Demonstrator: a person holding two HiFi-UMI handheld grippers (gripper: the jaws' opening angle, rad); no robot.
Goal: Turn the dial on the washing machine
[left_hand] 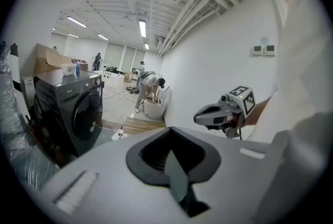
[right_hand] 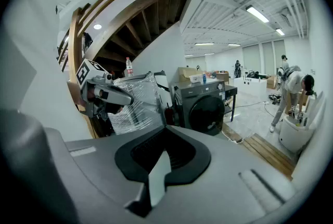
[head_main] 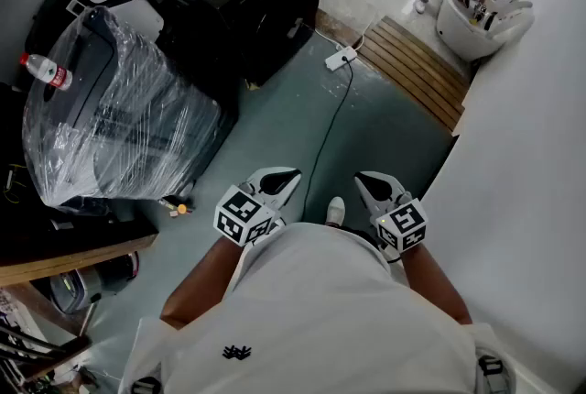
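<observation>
Close against the person's torso, at the near edge of the head view, the left tool point(head_main: 286, 177) and the right tool point(head_main: 368, 183) are hanging side by side and angling a little down toward the floor point(head_main: 275, 122). In each tool's own view the jaws are lying pressed together with nothing between them. Beyond the tips, a black cable is running away across the floor to a white power strip point(head_main: 341, 59) just beside a slatted wooden platform point(head_main: 417, 67). To the left, a bulky object wrapped in clear film point(head_main: 119, 117) is standing with a water bottle point(head_main: 43, 70) resting on it. The dark washing machine point(head_main: 265, 12) is standing at the far side, well apart from both tools. A small round knob near the upper right corner of its front is probably the dial point(right_hand: 221, 86), though it is showing too small to be sure. At the far right another person is bending over a white tub point(head_main: 481, 21). The task seems to be only starting, with the approach yet to be made. The next move is calling for walking up to the machine, raising one tool to the panel, opening its jaws around the knob, closing on it and rolling the wrist.
</observation>
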